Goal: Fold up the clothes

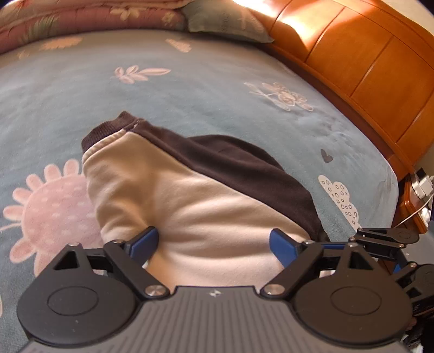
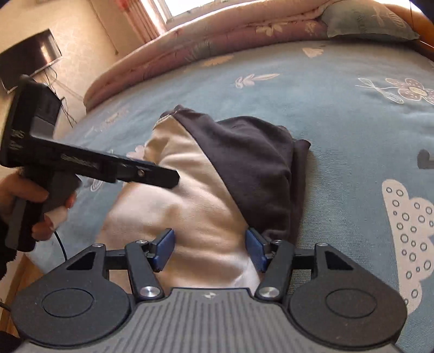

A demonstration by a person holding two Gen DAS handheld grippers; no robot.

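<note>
Covering the bed, a blue flowered sheet [image 1: 217, 89] beside an orange headboard [image 1: 366, 62]

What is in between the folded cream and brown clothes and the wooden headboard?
Only bare blue bedsheet with flower prints lies between the clothes and the wooden headboard. The left wrist view shows it.

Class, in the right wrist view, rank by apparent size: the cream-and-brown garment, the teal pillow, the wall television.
1. Cream-and-brown garment, clearly the largest.
2. Teal pillow and wall television look alike; both sit far off and partly cut, so no ranking.
</note>
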